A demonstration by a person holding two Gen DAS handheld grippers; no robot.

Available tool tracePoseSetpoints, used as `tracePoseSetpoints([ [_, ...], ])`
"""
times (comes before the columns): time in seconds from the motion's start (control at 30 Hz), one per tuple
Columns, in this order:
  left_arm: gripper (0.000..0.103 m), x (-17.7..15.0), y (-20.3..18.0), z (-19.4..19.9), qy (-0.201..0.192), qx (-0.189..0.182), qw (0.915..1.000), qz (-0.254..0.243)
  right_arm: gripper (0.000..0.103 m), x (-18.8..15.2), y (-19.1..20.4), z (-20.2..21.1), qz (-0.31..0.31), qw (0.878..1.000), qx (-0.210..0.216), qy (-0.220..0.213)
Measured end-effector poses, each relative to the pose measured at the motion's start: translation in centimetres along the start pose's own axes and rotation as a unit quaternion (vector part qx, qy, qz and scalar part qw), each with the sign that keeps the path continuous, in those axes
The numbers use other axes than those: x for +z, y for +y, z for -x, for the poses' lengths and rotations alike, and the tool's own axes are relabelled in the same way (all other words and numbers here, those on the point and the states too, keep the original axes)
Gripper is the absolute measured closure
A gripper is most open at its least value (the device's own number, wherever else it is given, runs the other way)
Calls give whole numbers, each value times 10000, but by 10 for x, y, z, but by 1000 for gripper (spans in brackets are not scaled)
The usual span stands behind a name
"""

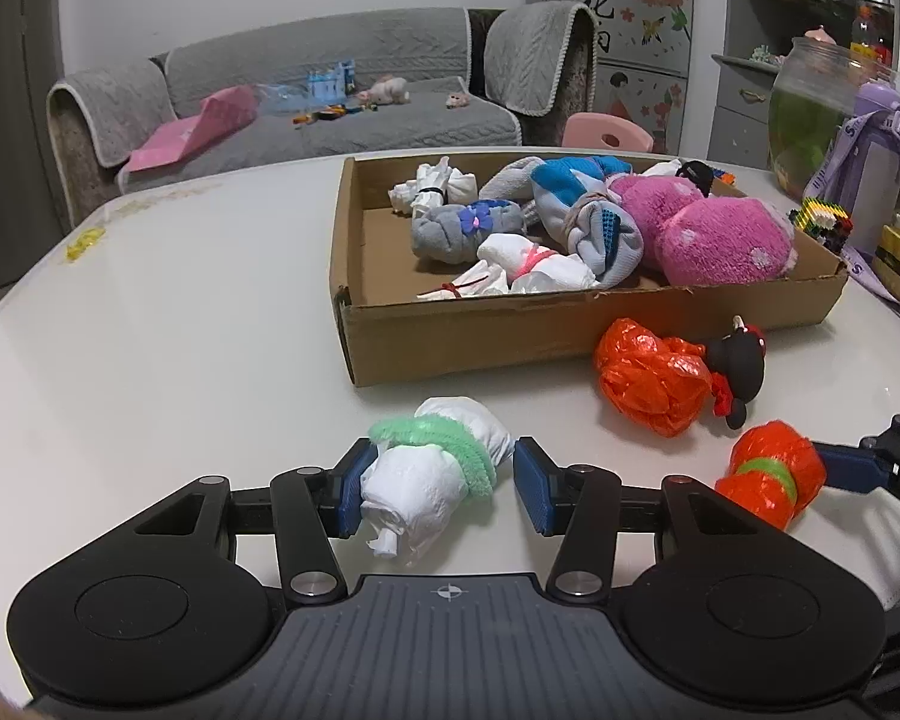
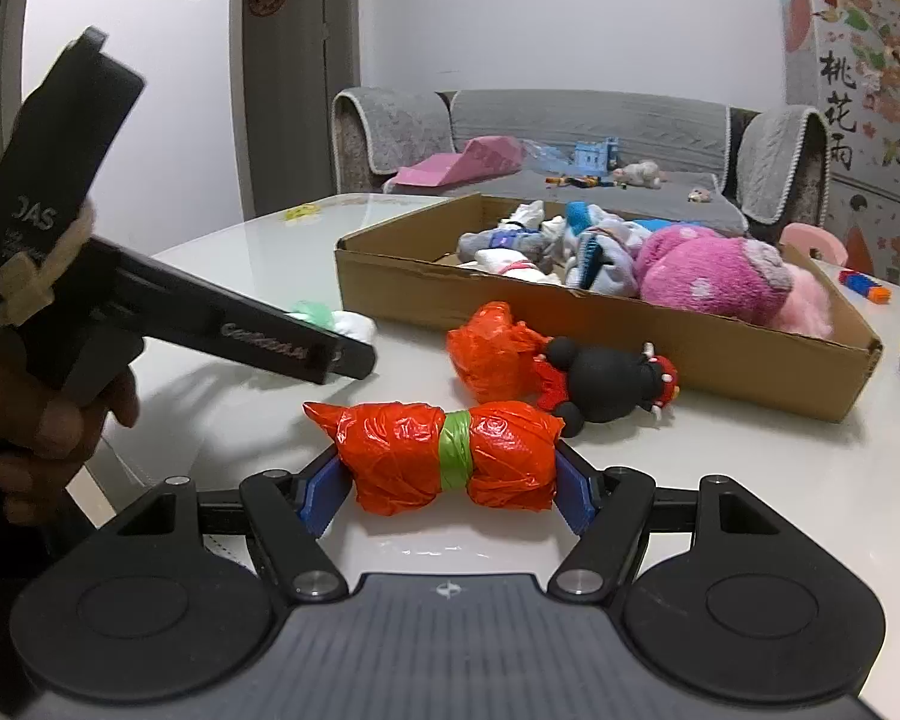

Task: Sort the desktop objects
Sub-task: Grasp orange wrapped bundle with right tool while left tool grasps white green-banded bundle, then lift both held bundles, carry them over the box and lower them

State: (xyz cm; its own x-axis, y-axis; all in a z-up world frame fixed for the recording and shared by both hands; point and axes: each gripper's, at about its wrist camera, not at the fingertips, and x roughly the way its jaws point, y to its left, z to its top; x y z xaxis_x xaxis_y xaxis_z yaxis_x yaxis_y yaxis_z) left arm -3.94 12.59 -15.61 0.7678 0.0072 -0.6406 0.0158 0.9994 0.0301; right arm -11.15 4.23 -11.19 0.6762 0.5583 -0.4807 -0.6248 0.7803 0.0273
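the white tabletop point(image 1: 180, 330) carries a shallow cardboard box point(image 1: 510, 336) filled with a pink plush point(image 1: 720, 240) and tied sock and tissue bundles. in front of the box lie a loose orange bag point(image 1: 648, 375) and a black doll point(image 1: 741, 369). the right gripper point(image 2: 453, 483) pinches an orange bundle point(image 2: 450, 456) with a green band. the left gripper point(image 1: 435, 486) pinches a white bundle point(image 1: 432, 468) wrapped in green, both low on the tabletop.

Three orange plastic bundles point(image 1: 654, 375) point(image 1: 771, 474) and one white bundle point(image 1: 432, 468) sit outside one cardboard box point(image 1: 510, 336), lower frame; inside, perhaps three more white bundles point(image 1: 528, 267).
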Motion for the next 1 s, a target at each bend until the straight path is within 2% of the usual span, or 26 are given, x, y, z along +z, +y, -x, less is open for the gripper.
tracePoseSetpoints([
  [0.33,47,-3,4,11,-44,72,10000,-23,37,-1,-15,8,-78,9999,-95,-24],
  [0.63,47,0,14,52,-345,-7,9994,-12,37,12,-52,27,-470,9982,-321,-205],
  [0.77,47,13,21,68,-526,-41,9986,-29,37,27,-71,41,-547,9966,-477,-394],
  [1.0,47,57,39,83,-935,60,9956,-45,37,70,-106,56,-385,9926,-810,-816],
])
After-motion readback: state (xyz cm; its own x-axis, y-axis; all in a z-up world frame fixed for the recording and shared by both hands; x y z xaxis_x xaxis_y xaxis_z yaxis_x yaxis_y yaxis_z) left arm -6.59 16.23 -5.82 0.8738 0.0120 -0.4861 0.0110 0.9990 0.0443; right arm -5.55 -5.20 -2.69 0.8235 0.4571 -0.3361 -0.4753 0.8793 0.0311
